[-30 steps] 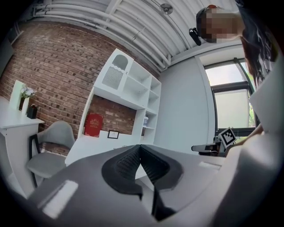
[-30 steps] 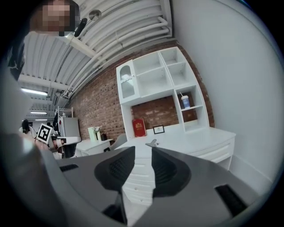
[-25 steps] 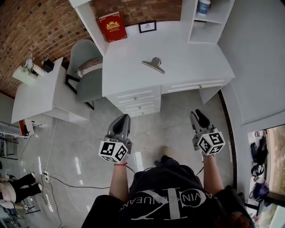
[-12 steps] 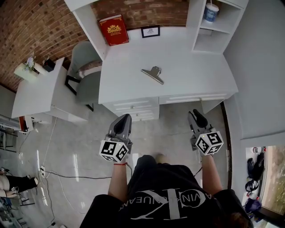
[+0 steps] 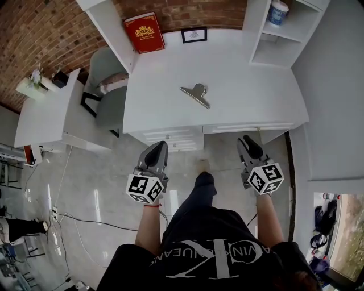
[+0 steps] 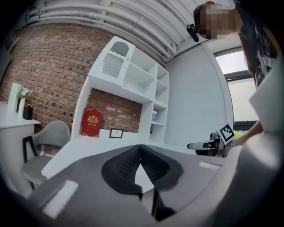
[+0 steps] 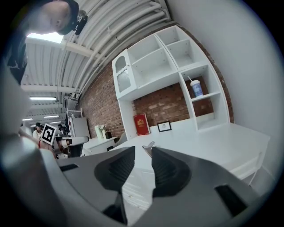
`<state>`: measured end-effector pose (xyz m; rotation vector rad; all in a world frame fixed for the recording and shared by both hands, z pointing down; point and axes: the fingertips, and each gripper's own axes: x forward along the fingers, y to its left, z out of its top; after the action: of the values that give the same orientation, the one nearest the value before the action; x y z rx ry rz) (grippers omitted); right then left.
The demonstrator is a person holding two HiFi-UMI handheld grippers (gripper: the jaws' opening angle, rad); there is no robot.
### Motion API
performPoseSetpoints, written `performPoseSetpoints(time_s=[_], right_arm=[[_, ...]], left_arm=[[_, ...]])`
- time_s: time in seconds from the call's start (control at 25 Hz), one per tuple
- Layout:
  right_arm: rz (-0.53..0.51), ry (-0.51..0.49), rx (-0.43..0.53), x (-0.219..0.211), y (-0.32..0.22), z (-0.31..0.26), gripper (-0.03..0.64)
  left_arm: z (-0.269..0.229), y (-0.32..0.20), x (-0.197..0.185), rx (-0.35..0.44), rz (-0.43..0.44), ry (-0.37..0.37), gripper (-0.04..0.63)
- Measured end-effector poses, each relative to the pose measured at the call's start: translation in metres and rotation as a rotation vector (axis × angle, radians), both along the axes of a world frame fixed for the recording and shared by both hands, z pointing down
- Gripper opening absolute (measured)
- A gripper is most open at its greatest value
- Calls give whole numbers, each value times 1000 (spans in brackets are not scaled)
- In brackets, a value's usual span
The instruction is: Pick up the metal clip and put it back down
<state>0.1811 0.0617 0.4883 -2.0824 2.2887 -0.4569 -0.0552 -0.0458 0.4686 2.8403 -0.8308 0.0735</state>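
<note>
The metal clip (image 5: 195,94) lies on the white desk (image 5: 250,91), near the middle of the top, handles up. In the right gripper view the clip (image 7: 147,148) shows small, just past the jaw tips. Both grippers hang over the floor in front of the desk, well short of the clip. My left gripper (image 5: 160,146) is shut with nothing in it; its pads meet at the tip (image 6: 140,147). My right gripper (image 5: 247,140) is open and empty, with a narrow gap between its pads (image 7: 143,153).
A red book (image 5: 144,32) and a small framed picture (image 5: 194,35) stand at the desk's back. A cup (image 5: 278,12) sits in the shelf unit at the right. A grey chair (image 5: 108,85) and a second white table (image 5: 48,113) are left. Desk drawers (image 5: 170,136) face me.
The person has stepped toward the desk, one leg now forward. Both grippers have come a little nearer the desk's front edge. The clip has not moved.
</note>
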Motion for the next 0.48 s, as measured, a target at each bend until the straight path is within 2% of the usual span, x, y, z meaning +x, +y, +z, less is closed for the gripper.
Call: performPoseSetpoints(time_s=[0.48], right_arm=[[-91,25,-55,28,-96,8,80]], left_arm=[[4,-80,51,-12,-1,13,11]])
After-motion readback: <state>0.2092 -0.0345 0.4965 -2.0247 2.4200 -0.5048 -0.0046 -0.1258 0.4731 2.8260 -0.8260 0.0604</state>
